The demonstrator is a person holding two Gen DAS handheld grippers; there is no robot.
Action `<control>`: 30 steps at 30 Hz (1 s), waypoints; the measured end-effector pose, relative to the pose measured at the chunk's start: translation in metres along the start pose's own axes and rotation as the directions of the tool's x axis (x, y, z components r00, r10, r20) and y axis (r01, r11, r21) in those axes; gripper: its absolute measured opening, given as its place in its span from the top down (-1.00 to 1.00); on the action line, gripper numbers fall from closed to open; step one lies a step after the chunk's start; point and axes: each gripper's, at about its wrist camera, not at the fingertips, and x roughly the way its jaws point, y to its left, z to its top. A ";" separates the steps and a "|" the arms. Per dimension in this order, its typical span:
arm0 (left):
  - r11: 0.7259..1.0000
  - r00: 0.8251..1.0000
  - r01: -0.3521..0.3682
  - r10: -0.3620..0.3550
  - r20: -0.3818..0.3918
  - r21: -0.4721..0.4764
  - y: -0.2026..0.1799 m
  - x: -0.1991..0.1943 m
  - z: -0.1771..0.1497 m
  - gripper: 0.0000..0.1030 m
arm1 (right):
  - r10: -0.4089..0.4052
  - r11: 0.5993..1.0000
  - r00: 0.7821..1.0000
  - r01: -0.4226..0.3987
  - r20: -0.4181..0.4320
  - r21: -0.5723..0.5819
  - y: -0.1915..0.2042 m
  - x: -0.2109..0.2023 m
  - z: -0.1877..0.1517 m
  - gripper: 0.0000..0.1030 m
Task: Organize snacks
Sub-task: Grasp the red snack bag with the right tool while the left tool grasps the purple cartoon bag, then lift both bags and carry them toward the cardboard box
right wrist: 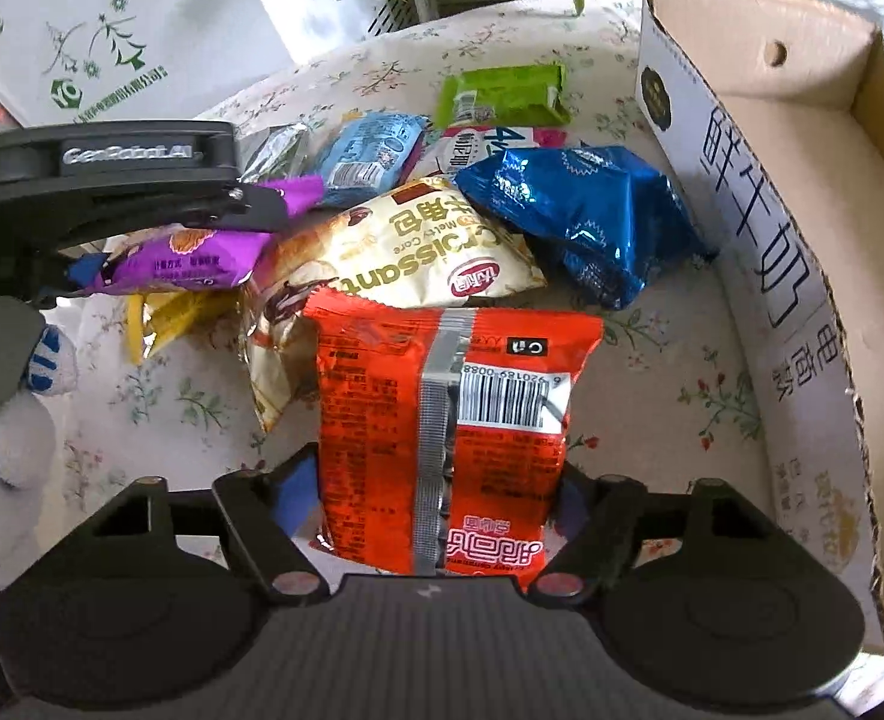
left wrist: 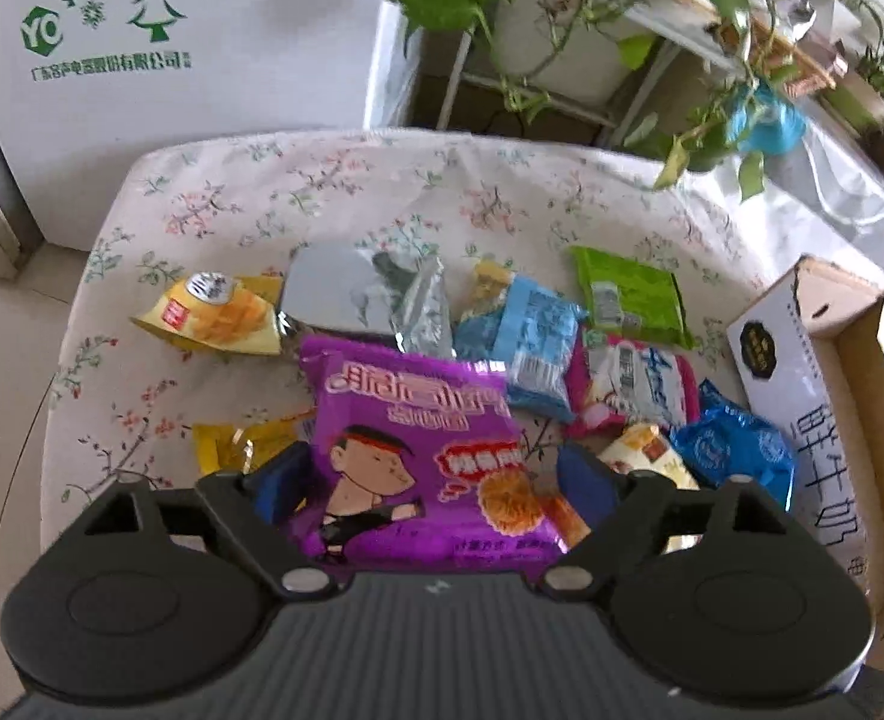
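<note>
Left claw [left wrist: 427, 483] grasping purple snack bag [left wrist: 418, 450], right claw [right wrist: 436, 492] grasping red snack bag [right wrist: 448, 414], both above messy snack pile on flowery bench [right wrist: 652, 420]. Pick-up step. Next: swing over cardboard box [right wrist: 796, 132], let go inside.

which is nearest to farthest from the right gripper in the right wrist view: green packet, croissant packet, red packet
1. Red packet, between the right gripper fingers.
2. Croissant packet, just beyond it, centre of the pile.
3. Green packet, far side of the table, near the cardboard box.
</note>
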 end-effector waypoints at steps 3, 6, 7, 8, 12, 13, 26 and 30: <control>0.999 0.999 -0.032 0.032 0.018 0.028 -0.004 0.003 -0.003 -0.56 | 0.002 1.000 1.000 -0.002 0.002 -0.011 0.000 -0.001 -0.001 -0.41; 0.998 0.998 -0.045 0.044 0.033 0.034 -0.002 0.003 -0.005 -0.43 | -0.006 1.000 1.000 0.006 0.004 -0.014 -0.003 -0.005 -0.001 -0.41; 0.999 0.999 -0.040 0.039 0.034 0.026 0.000 0.002 -0.007 -0.41 | -0.011 1.000 1.000 0.011 0.006 -0.016 -0.005 -0.007 -0.003 -0.41; 0.999 0.999 -0.037 0.036 0.036 0.020 0.001 0.000 -0.008 -0.34 | -0.014 1.000 1.000 0.014 0.008 -0.015 -0.006 -0.009 -0.003 -0.41; 0.999 0.998 -0.040 0.039 0.059 0.014 0.004 -0.011 -0.013 -0.29 | 0.014 1.000 1.000 -0.014 0.027 0.000 -0.010 -0.020 -0.001 -0.41; 0.999 0.997 -0.038 0.036 0.067 0.022 0.003 -0.014 -0.014 -0.29 | 0.016 1.000 0.999 -0.016 0.036 -0.003 -0.009 -0.023 -0.001 -0.41; 0.997 0.984 -0.030 0.041 0.171 -0.067 0.018 -0.055 -0.054 -0.29 | 0.068 0.998 0.989 -0.064 0.134 -0.029 -0.008 -0.049 0.012 -0.41; 0.996 0.984 -0.015 0.031 0.176 -0.092 0.015 -0.063 -0.064 -0.29 | 0.053 0.998 0.986 -0.049 0.155 -0.033 -0.010 -0.056 0.015 -0.41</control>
